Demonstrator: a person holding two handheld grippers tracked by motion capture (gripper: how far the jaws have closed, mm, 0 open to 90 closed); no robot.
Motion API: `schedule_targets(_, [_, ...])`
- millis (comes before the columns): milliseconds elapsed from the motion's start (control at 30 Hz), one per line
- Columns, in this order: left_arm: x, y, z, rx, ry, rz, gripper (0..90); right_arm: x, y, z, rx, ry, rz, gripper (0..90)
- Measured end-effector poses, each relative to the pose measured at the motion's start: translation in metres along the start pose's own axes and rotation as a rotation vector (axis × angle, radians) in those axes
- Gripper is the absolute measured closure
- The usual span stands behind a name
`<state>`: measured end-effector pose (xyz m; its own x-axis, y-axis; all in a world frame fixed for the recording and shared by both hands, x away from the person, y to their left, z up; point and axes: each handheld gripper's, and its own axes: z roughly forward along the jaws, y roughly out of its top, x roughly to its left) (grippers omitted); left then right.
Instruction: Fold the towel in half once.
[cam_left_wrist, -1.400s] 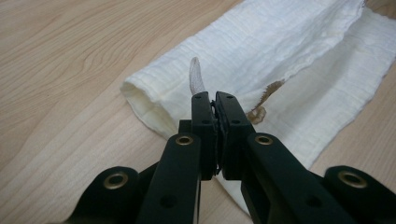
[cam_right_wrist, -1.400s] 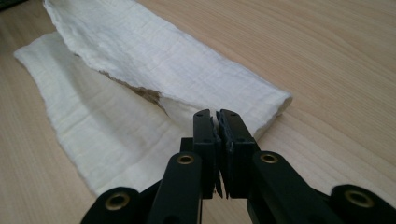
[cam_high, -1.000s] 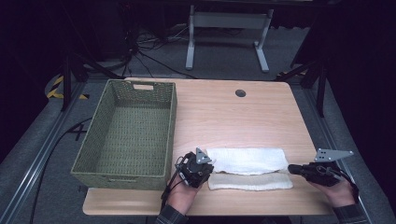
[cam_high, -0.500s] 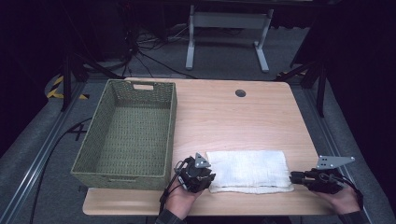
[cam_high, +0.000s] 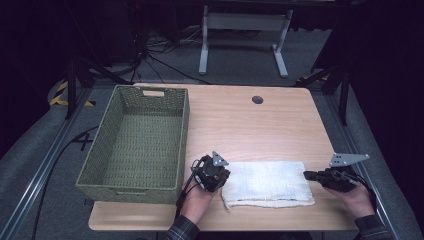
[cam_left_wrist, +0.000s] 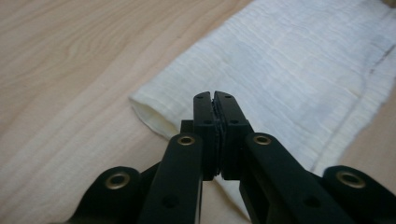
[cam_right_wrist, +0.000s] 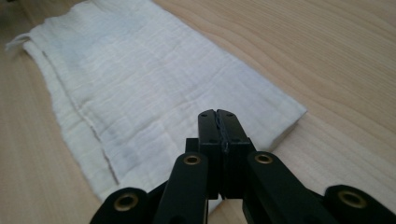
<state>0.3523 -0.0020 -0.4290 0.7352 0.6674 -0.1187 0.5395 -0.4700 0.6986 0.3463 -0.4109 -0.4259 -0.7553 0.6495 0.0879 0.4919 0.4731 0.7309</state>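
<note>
High view: folded white cloth (cam_high: 268, 184) lies on tabletop (cam_high: 280, 125) near front edge, long axis left-right. Left claw (cam_high: 216, 175) sits at its left end, right claw (cam_high: 311, 175) at its right end; both pressed together, holding nothing. Equally near.

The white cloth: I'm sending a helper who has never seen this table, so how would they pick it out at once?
Start at the wooden table and find the big green woven basket on its left side. Just right of the basket, by the near edge, lies the white cloth. It is the one flat, folded, pale thing, stretched between the left gripper and right gripper.
</note>
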Motion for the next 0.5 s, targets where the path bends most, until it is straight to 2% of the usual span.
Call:
schedule_targets(133, [0.005, 0.007, 0.01, 0.009, 0.03, -0.018, 89.2, -0.009, 0.007, 0.007, 0.003, -0.039, 0.007, 89.6])
schedule_targets(233, [0.007, 0.01, 0.017, 0.015, 0.067, -0.01, 88.9, -0.019, 0.011, 0.012, 0.011, -0.066, 0.021, 89.4])
schedule_targets(300, [0.011, 0.013, 0.022, 0.019, 0.086, -0.021, 87.4, -0.025, 0.013, 0.015, 0.016, -0.089, 0.029, 89.0])
schedule_targets(467, [0.016, 0.016, 0.031, 0.033, 0.101, -0.043, 78.7, -0.038, 0.014, 0.023, 0.022, -0.11, 0.047, 78.6])
schedule_targets(500, [0.017, 0.016, 0.033, 0.044, 0.106, -0.034, 75.8, -0.04, 0.014, 0.024, 0.022, -0.115, 0.055, 76.7])
